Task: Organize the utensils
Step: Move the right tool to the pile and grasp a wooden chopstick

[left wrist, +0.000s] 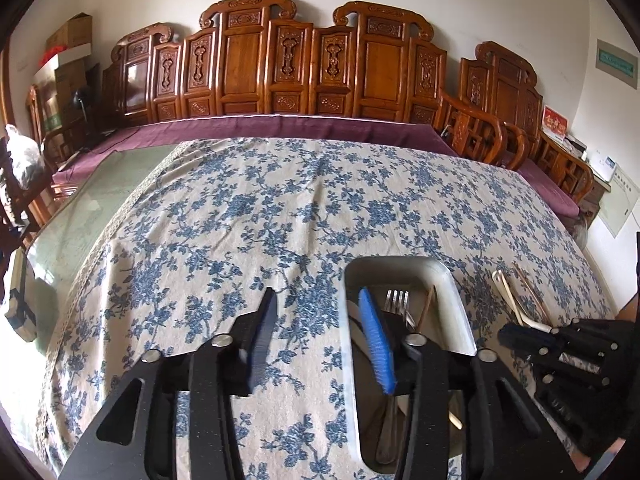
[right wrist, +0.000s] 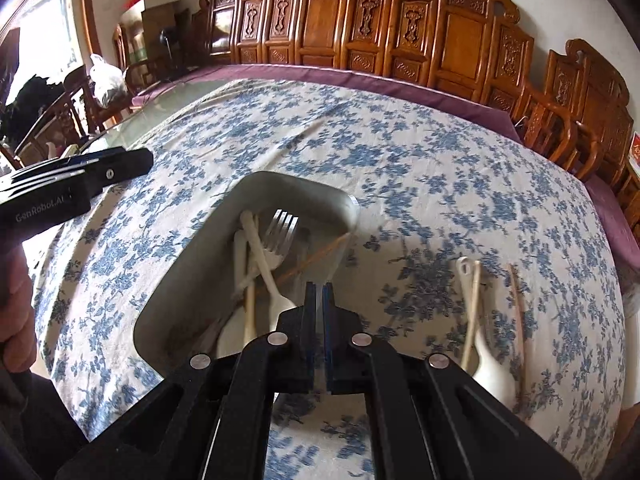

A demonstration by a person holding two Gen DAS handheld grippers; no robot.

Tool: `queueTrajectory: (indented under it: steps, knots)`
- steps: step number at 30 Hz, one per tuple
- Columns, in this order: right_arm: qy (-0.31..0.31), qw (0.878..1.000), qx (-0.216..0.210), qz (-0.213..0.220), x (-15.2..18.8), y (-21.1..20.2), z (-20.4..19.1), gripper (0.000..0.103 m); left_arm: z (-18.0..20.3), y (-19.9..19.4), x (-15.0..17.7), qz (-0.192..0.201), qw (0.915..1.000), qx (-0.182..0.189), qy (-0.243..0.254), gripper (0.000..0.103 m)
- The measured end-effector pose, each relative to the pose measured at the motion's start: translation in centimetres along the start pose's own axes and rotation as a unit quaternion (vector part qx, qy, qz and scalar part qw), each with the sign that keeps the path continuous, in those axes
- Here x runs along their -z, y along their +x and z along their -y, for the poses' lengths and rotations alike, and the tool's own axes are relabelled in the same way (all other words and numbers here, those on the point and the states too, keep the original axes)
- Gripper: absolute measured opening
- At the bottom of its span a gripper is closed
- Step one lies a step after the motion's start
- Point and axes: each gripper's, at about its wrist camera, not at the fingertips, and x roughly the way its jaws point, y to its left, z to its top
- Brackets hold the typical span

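Carved wooden benches (left wrist: 304, 64) with purple cushions line the white wall behind a table under a blue-flowered cloth (left wrist: 248, 216). On the cloth sits a pale oblong tray (right wrist: 348, 204), and in it lie a metal fork (right wrist: 282, 232), white plastic cutlery and a thin brown chopstick, crossed over one another. Right of the tray, on the cloth, a white spoon (right wrist: 486, 364) lies with a pale stick across it and a brown chopstick (right wrist: 516, 300) just beside. The left gripper (left wrist: 320, 340) tilts down over the tray's left rim, its blue-padded jaws parted with nothing between them: one finger hangs over the cloth, the other over the tray. A hand (right wrist: 14, 304) grips its handle at the left edge of the right view. The right gripper (right wrist: 319, 300) points steeply down at the tray's near right side, jaws shut, only a sliver showing between the pads; I cannot tell whether they pinch anything
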Motion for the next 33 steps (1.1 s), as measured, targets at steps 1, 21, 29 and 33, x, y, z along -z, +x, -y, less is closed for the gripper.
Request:
queueTrajectory:
  steps: [1, 21, 29, 33]
  knots:
    - [0.003, 1.0, 0.001, 0.002, 0.3, -0.3, 0.7, 0.004, 0.4, 0.0, 0.1, -0.001, 1.0, 0.002, 0.004, 0.05]
    - [0.048, 0.997, 0.063, -0.01, 6.5, -1.3, 15.4, 0.025, 12.1, 1.1, 2.8, -0.026, 0.9934, 0.074, 0.084, 0.086]
    - [0.056, 0.996, 0.062, -0.019, 8.1, 0.5, 17.8, 0.025, 15.0, 1.2, 3.9, -0.034, 0.9907, 0.088, 0.098, 0.086]
    - [0.056, 0.996, 0.059, -0.033, 8.9, 1.6, 19.1, 0.025, 15.9, 1.0, 4.4, -0.035, 0.9899, 0.09, 0.104, 0.086]
